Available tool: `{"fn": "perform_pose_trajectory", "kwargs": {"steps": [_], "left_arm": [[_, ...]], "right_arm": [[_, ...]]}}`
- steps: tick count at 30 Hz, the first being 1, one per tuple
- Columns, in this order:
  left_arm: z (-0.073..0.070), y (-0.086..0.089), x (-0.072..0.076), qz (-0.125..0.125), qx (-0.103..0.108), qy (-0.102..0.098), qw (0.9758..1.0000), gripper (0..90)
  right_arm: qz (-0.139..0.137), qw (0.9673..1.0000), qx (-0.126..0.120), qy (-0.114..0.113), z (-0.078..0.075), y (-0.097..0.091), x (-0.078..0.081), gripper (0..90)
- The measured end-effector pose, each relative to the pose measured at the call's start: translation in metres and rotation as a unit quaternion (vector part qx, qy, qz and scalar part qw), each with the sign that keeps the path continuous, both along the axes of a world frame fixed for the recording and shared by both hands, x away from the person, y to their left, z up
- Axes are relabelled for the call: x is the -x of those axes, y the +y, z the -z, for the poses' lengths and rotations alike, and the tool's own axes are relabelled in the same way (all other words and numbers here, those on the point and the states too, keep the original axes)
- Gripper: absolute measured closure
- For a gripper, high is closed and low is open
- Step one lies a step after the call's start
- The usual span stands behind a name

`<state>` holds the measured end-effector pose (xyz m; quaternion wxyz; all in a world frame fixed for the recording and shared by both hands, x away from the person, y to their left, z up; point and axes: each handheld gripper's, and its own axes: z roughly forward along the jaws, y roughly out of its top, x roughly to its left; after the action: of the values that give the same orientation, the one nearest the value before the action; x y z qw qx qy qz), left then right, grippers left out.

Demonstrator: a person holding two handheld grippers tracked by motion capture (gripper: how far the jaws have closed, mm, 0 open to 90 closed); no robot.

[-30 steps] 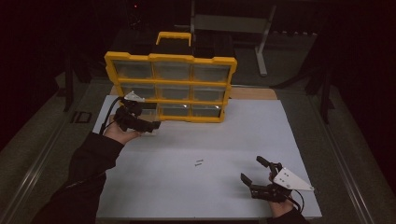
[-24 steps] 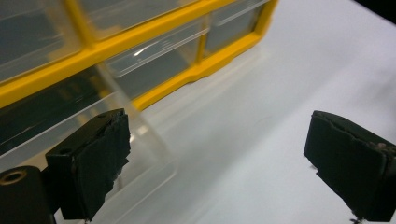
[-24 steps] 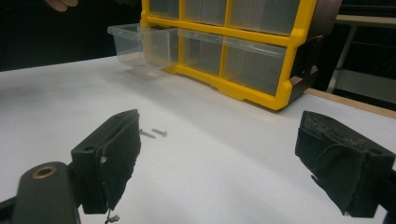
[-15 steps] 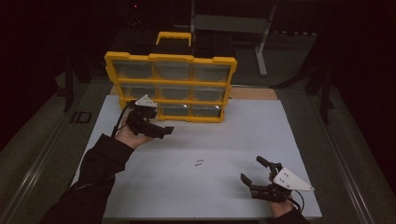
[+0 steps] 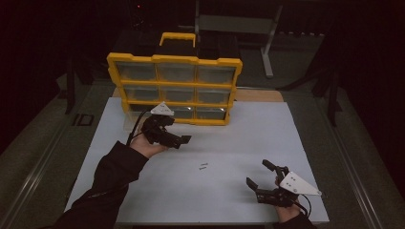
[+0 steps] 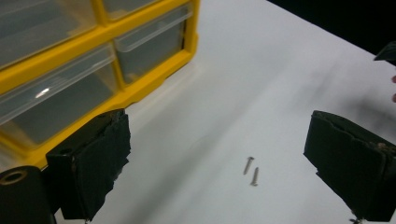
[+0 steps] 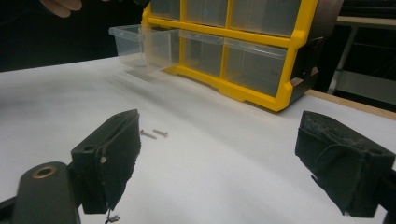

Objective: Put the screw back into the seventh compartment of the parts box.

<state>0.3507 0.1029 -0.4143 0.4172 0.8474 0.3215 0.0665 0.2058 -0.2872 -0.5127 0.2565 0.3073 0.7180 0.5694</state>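
Observation:
Two small metal screws lie side by side on the white table top, between the two hands. My left gripper hovers open just in front of the yellow drawer organizer, its jaws pointing right. In the left gripper view the screws lie ahead between the wide-apart jaws, nothing held. My right gripper rests open near the table's front right, empty. In the right gripper view its jaws frame the screws and the organizer.
The organizer stands upright at the table's back with clear drawers and a yellow handle. Its bottom-left clear drawer is pulled out over the table. A wooden strip and dark stands lie behind.
My left gripper has moved right and toward the table's middle, from the organizer's left front toward the screws. The right gripper and the screws have stayed put.

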Motion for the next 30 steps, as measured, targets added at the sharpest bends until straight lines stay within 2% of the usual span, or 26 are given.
{"fn": "perform_pose_trajectory", "kwargs": {"steps": [3, 8, 16, 23, 26, 30], "left_arm": [[0.002, -0.006, 0.001, 0.008, 0.000, 0.001, 1.0000, 5.6], [0.006, -0.013, 0.002, 0.022, 0.013, 0.006, 0.9997, 5.6], [0.020, -0.031, 0.005, 0.046, 0.006, 0.012, 0.9989, 5.7], [0.032, -0.041, 0.008, 0.077, 0.001, 0.020, 0.9969, 5.9], [0.039, -0.045, 0.010, 0.085, -0.001, 0.026, 0.9960, 7.1], [0.048, -0.050, 0.011, 0.092, -0.002, 0.031, 0.9953, 13.3]], "right_arm": [[-0.001, 1.0000, 0.000, 0.000, 0.000, 0.000, 0.000, 14.0], [-0.001, 1.0000, 0.000, 0.000, 0.000, 0.000, 0.000, 14.0], [-0.002, 1.0000, -0.001, 0.000, 0.000, 0.000, 0.000, 14.0], [-0.003, 1.0000, 0.000, 0.000, 0.000, 0.000, 0.000, 14.0], [-0.003, 1.0000, 0.000, 0.000, 0.000, 0.000, 0.000, 14.0], [-0.003, 1.0000, -0.001, 0.000, 0.000, 0.000, 0.000, 14.0]]}}
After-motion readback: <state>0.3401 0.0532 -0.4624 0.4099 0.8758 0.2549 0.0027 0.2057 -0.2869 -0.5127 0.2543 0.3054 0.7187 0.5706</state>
